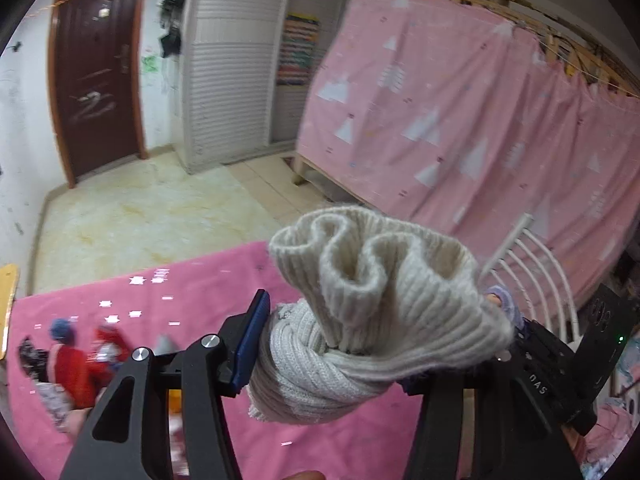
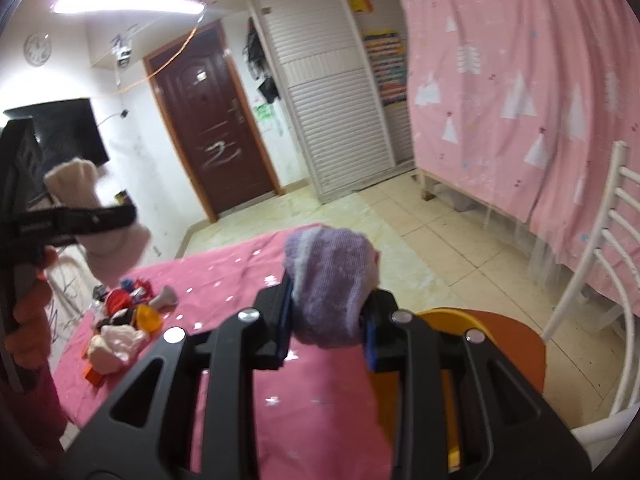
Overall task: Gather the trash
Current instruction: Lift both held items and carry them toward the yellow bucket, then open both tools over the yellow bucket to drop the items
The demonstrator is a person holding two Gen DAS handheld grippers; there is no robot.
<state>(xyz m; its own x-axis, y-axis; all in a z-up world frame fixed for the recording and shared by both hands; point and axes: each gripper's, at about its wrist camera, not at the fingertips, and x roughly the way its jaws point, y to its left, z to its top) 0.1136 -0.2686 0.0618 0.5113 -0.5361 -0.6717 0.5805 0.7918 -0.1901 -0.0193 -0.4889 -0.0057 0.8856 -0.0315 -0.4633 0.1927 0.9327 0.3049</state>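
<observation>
Cream knit piece (image 1: 372, 312) sits clamped in the left hand-held gripper (image 1: 340, 344), purple knit piece (image 2: 330, 288) in the right hand-held gripper (image 2: 328, 320) — both above the pink worktop (image 2: 320, 400); next, likely a bin, none visible.

I am holding my left gripper (image 1: 332, 360) raised, its jaws clamping a cream knit sock (image 1: 360, 312). My right gripper (image 2: 326, 328) is pointing forward, jaws pinching a purple sock (image 2: 332, 284).
</observation>
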